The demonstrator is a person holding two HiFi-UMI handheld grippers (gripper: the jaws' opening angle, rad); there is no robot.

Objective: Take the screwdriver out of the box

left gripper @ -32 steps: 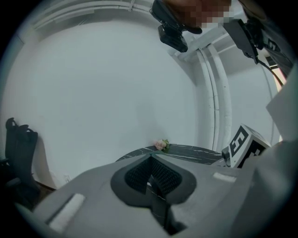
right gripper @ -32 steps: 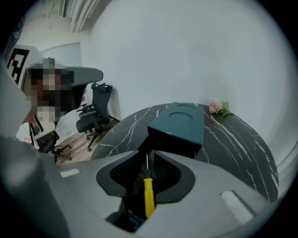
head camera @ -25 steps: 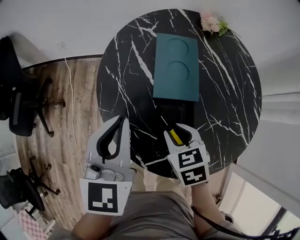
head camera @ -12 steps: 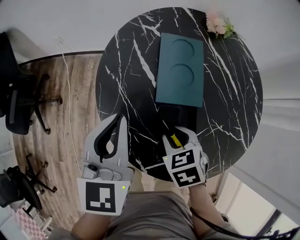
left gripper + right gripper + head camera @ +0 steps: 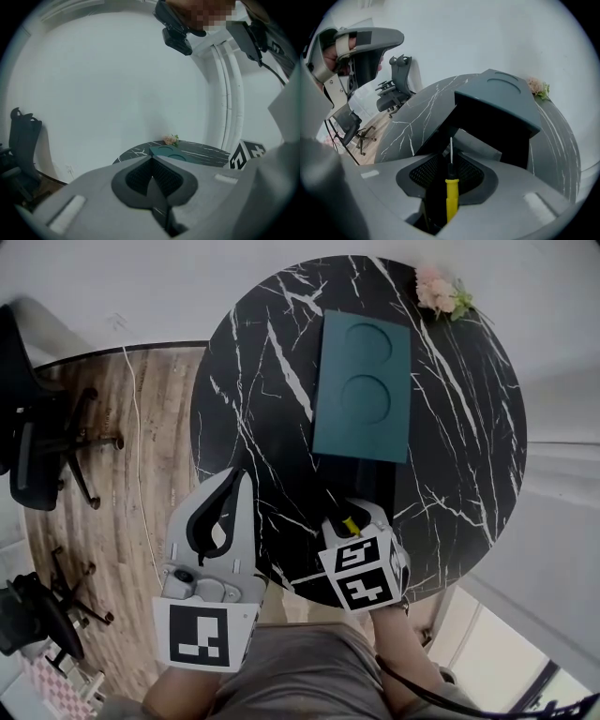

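My right gripper [image 5: 352, 516] hovers over the near part of the black marble table [image 5: 253, 409], shut on a yellow-handled screwdriver [image 5: 351, 524]. In the right gripper view the handle [image 5: 450, 199] sits between the pads and the thin shaft points toward the box's dark open end [image 5: 487, 131]. These jaws have just been closing with the screwdriver between them. The box [image 5: 362, 390] has a teal lid with two round recesses. My left gripper [image 5: 241, 479] is shut and holds nothing, beside the table's near-left edge; its jaws [image 5: 151, 161] meet at the tip.
A small bunch of pink flowers [image 5: 441, 292] lies at the table's far right edge. Black office chairs [image 5: 37, 456] stand on the wooden floor [image 5: 141, 427] to the left. A white wall runs behind the table.
My right gripper has sunk a little toward the table's near edge and tipped further down, the screwdriver still in it. The left gripper has hardly shifted.
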